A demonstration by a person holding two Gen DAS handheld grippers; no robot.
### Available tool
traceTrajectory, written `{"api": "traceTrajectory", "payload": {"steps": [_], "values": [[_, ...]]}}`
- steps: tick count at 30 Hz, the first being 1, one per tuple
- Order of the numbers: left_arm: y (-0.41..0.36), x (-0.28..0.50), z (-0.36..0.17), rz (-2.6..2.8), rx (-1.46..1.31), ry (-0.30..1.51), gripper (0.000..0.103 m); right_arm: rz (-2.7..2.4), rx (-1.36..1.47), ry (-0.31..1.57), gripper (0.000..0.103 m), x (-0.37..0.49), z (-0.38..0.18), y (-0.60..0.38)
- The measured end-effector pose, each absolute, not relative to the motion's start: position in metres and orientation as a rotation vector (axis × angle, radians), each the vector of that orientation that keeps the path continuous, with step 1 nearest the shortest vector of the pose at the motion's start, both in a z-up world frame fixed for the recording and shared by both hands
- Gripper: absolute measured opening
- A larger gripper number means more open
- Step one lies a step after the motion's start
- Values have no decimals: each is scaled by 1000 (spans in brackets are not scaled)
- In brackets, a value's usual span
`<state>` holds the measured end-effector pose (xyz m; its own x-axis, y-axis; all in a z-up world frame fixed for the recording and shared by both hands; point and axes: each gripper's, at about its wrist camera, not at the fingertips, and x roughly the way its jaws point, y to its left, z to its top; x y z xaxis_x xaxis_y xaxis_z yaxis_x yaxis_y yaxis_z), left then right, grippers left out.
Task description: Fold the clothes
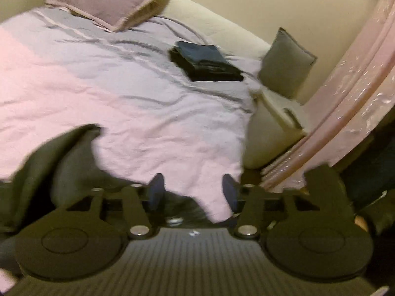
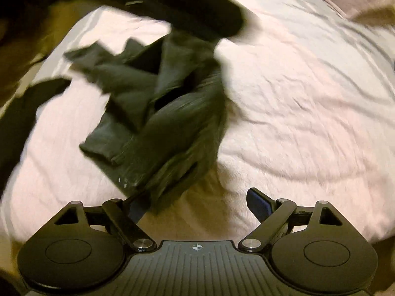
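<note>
Dark garment (image 2: 158, 113) is crumpled just ahead-left of the spread, empty right gripper (image 2: 197, 204); left gripper (image 1: 192, 192) half-spread, also empty.

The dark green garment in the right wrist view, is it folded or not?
Not folded: the dark green garment lies crumpled on the pink bedsheet, edges sticking out.

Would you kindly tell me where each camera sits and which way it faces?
Left wrist: behind the open left claw, facing across the bed toward the folded stack and pillow.
Right wrist: behind the open right claw, looking down at the dark garment.
Shared: bed, garment; no hand shows.
</note>
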<state>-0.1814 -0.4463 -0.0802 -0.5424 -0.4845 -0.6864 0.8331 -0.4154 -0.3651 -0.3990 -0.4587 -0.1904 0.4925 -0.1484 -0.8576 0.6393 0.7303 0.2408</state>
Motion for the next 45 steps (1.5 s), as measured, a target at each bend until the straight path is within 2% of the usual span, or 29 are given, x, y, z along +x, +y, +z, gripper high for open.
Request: {"api": "traceTrajectory", "payload": {"steps": [1,2,3,7,10,16,20,24,27,29,32,35,39,45], "values": [[-438,-168,-84,-1987,652,868,52,-514,618,928,88,-399,-191,-462],[-430,-154,-88,-1944,686,848,60,-513,640,911,88,-399,-189,-465],[-420,-140,-98,-1879,745,836,62,-509,649,898,88,-399,-186,-465],[-383,-83,-134,-1641,930,830,62,-532,634,869,88,-390,-179,-465],[-365,-54,-162,-1518,1003,899,62,-632,723,875,88,-404,-184,-483],[-365,-33,-211,-1441,938,1029,62,-669,801,915,88,-419,-184,-492],[-378,-24,-243,-1431,835,1172,65,-594,765,869,88,-408,-179,-480],[-383,-20,-259,-1427,808,1232,64,-663,924,793,86,-412,-198,-497],[-380,-18,-257,-1446,783,1243,50,-721,1021,787,12,-419,-204,-513],[-377,-19,-249,-1452,781,1239,32,-737,1028,806,10,-423,-197,-523],[-372,-32,-234,-1545,772,1273,21,-729,944,840,9,-428,-170,-541],[-367,-75,-214,-1658,781,1281,16,-747,858,861,9,-437,-141,-572],[-368,-141,-186,-1784,763,1292,15,-753,713,891,9,-448,-104,-627],[-418,-239,-161,-1839,708,1252,14,-627,543,951,8,-450,-77,-729]]}}
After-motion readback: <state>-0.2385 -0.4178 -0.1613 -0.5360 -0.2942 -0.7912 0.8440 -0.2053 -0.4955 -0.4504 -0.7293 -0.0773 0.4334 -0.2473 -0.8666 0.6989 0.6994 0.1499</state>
